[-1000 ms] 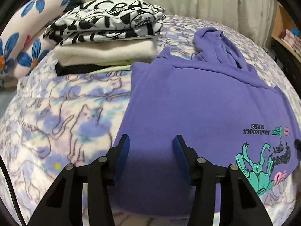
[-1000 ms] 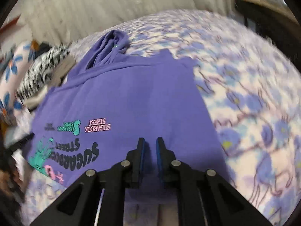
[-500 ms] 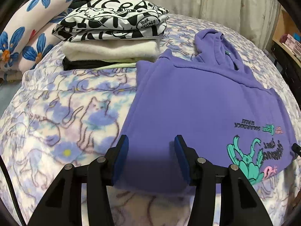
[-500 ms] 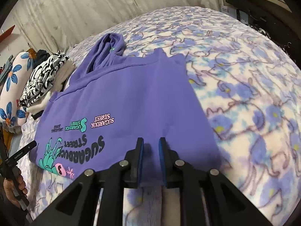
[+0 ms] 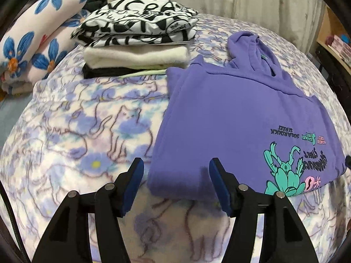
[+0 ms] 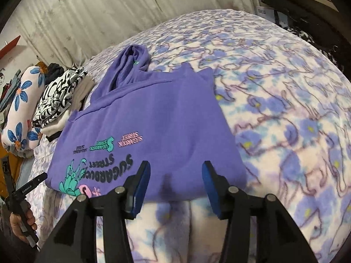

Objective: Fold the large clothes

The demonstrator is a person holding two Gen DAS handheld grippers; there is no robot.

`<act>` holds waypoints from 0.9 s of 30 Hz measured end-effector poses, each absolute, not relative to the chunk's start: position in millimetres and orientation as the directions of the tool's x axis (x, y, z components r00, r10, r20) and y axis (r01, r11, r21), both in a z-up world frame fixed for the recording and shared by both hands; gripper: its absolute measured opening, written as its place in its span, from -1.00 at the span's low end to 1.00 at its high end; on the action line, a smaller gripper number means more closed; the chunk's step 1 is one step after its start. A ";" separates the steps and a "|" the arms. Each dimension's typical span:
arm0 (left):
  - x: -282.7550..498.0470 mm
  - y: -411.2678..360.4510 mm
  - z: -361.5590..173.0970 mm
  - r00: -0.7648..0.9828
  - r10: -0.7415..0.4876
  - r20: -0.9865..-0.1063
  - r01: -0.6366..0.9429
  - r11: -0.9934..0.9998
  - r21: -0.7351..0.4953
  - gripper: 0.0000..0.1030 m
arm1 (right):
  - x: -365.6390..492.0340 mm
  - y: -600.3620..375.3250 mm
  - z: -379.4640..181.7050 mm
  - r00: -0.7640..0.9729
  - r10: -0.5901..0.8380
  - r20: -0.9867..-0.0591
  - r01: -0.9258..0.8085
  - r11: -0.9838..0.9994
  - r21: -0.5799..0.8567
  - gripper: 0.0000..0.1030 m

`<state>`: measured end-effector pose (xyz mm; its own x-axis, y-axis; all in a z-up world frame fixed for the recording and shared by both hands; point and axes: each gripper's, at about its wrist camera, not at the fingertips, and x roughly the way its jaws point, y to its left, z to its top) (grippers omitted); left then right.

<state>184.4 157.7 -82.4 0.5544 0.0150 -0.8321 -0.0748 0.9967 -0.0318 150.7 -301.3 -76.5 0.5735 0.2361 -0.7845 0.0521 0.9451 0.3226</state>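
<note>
Item: purple hoodie (image 5: 237, 118), folded flat mid-bed on cat-print fleece blanket (image 5: 87, 135), beside folded-clothes stack (image 5: 136, 43). Soft, limp, bulky; I'd pinch near-edge corners. Left gripper (image 5: 176, 183), right gripper (image 6: 175, 185): jaws just been opening, nothing between.

Cat-print blanket (image 5: 65, 131), floral pillow (image 5: 39, 28), curtain (image 6: 76, 17), shelf (image 5: 337, 43).

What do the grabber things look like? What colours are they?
Both grabbers look alike. The left gripper and the right gripper each have two black plastic arms with open triangle cut-outs and round silver pins at the joints. Each finger ends in a flat blue pad. A thin black cable runs along the left view's edge. The handle is black with small white lettering, too small to read.
</note>
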 end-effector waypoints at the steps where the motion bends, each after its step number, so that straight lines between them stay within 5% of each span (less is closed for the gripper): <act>1: 188.2 154.9 -81.4 0.554 0.018 -0.832 -0.065 0.998 -0.022 0.18 | 156.6 -298.0 -76.1 0.568 0.241 -0.787 0.045 0.946 0.322 -0.05; 27: 375.1 46.9 -58.1 0.548 0.060 -0.834 0.181 0.965 0.188 0.35 | 342.3 -245.7 -62.0 0.488 0.250 -0.836 -0.046 0.964 0.262 -0.05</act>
